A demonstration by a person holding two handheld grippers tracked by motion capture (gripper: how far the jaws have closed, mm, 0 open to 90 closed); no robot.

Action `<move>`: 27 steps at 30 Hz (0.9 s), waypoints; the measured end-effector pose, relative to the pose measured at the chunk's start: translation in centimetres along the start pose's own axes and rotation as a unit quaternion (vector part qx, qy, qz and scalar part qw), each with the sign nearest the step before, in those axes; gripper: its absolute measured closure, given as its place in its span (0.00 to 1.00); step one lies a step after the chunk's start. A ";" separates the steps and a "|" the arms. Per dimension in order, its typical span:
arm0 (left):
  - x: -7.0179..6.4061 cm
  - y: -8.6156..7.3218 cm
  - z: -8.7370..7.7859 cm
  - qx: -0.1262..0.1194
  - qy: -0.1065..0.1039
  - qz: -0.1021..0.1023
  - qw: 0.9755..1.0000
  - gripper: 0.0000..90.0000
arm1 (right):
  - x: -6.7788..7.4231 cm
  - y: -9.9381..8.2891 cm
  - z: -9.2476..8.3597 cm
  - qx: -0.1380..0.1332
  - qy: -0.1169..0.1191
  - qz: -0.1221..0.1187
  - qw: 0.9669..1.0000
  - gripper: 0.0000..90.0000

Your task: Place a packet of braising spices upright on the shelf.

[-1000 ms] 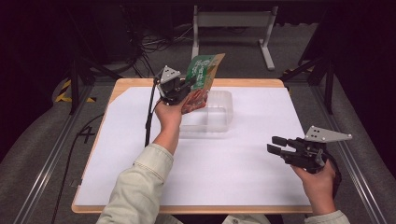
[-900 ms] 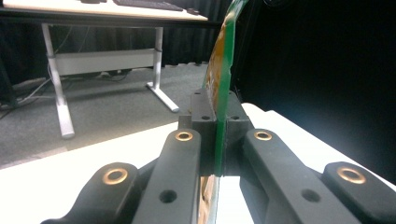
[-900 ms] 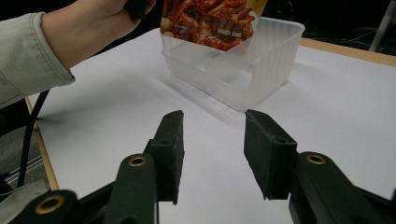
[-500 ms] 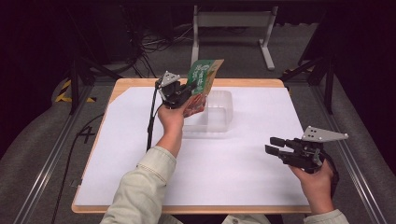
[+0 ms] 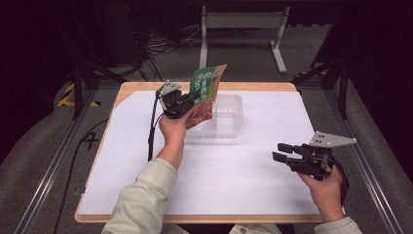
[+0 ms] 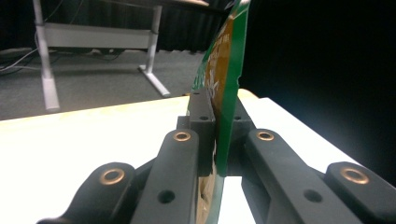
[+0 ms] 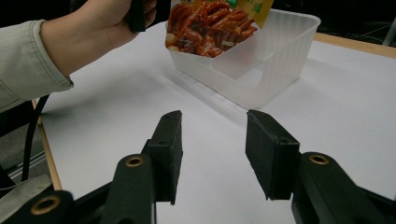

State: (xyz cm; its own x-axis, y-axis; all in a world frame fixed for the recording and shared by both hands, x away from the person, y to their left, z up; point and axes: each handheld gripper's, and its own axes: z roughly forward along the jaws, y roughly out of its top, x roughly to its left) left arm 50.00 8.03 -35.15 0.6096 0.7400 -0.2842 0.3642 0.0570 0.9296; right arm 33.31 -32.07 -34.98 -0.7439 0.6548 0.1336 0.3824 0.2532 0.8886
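Note:
A green and orange food pouch (image 5: 204, 95) hangs upright over the near left corner of a clear plastic tub (image 5: 221, 119). My left gripper (image 5: 191, 100) is shut on the pouch's edge, and the left gripper view has the pouch (image 6: 222, 93) pinched between both black jaws. In the right gripper view the pouch's lower end (image 7: 210, 28) dips to the tub's rim (image 7: 252, 70). My right gripper (image 5: 281, 152) hovers over the white sheet at the near right, its jaws apart with nothing between them (image 7: 212, 154).
A white sheet (image 5: 243, 170) covers the wooden tabletop (image 5: 195, 219). A black cable (image 5: 152, 131) trails from the left gripper down to the table. Behind the table stand a grey metal frame (image 5: 243, 22) and floor cables (image 5: 156, 46).
The left hand has lowered the pouch a little toward the tub. The right gripper has stayed in place.

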 end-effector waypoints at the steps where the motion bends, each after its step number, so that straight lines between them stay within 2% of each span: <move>1: 0.0 0.0 -0.1 0.003 -0.001 -0.002 1.000 0.96 | 0.0 0.0 0.1 0.000 0.001 0.000 1.000 0.62; 3: -0.1 0.1 -0.2 0.007 -0.001 0.003 1.000 0.96 | 0.1 0.0 0.2 0.001 0.002 0.001 1.000 0.62; 5: -0.3 0.1 -0.3 0.011 0.002 0.021 1.000 0.95 | 0.2 0.1 0.3 0.002 0.003 -0.001 1.000 0.62; 8: -0.6 0.1 -0.3 0.018 0.008 0.037 0.999 0.96 | 0.3 0.1 0.3 0.002 0.005 -0.003 1.000 0.61; 13: -0.5 0.0 -0.3 0.028 0.017 0.041 0.999 0.97 | 0.3 0.1 0.3 0.003 0.005 -0.003 1.000 0.61; 18: -0.1 0.0 -0.1 0.031 0.006 0.026 0.999 0.98 | 0.3 0.0 0.3 0.004 0.006 0.000 1.000 0.61; 20: -0.4 -0.1 0.1 0.030 0.012 0.014 0.999 0.99 | 0.4 0.0 0.3 0.003 0.005 -0.001 1.000 0.61; 22: -0.7 -0.3 0.5 0.027 0.001 0.000 1.000 0.99 | 0.4 0.0 0.3 0.003 0.005 -0.001 1.000 0.61; 24: -0.9 -0.5 0.8 0.015 -0.002 -0.006 1.000 0.99 | 0.4 0.0 0.3 0.004 0.006 -0.001 1.000 0.61; 27: -0.8 -0.9 1.3 -0.018 -0.012 -0.029 0.999 0.99 | 0.4 0.0 0.2 0.001 0.006 -0.002 1.000 0.61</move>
State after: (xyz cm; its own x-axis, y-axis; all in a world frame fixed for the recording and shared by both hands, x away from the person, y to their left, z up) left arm 50.11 6.59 -36.03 0.6054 0.7182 -0.3430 0.3741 0.1237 0.9191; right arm 33.13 -31.70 -34.96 -0.7521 0.6452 0.1349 0.3800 0.2572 0.8885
